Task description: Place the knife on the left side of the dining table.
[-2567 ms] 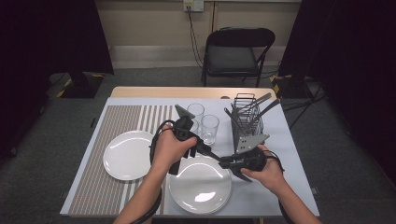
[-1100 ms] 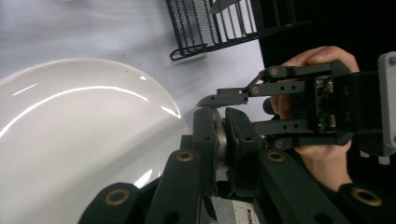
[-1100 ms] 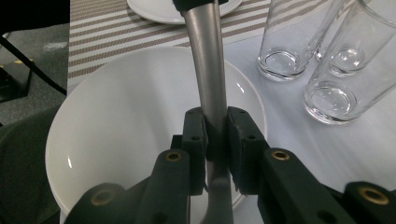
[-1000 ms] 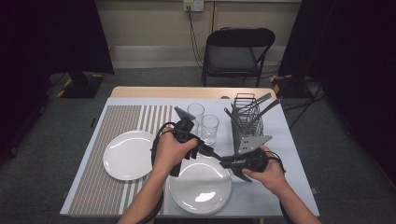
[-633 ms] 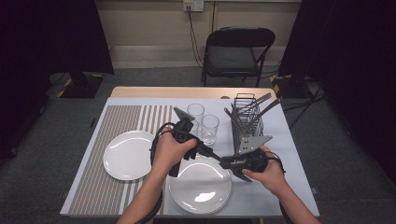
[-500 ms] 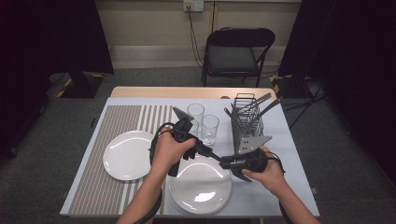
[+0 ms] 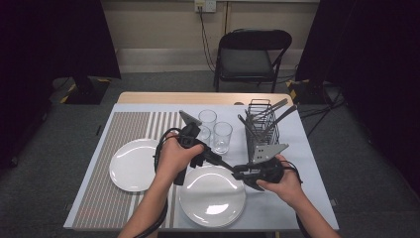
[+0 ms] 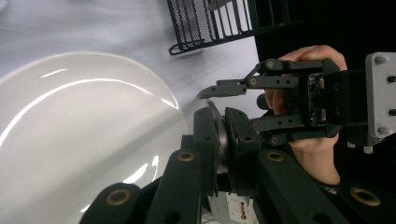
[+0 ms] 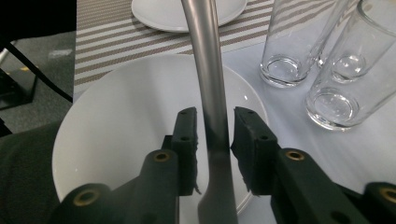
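The left hand-held gripper (image 8: 219,140) is clamped tight on one end of a metal spoon (image 9: 210,93), holding it in the air above the near white plate (image 7: 212,196) on the desk (image 7: 297,148). The right hand-held gripper (image 9: 214,140) has just been opening. The spoon's other end sits between its jaws with small gaps on both sides. Two glasses (image 9: 322,60) stand close by.
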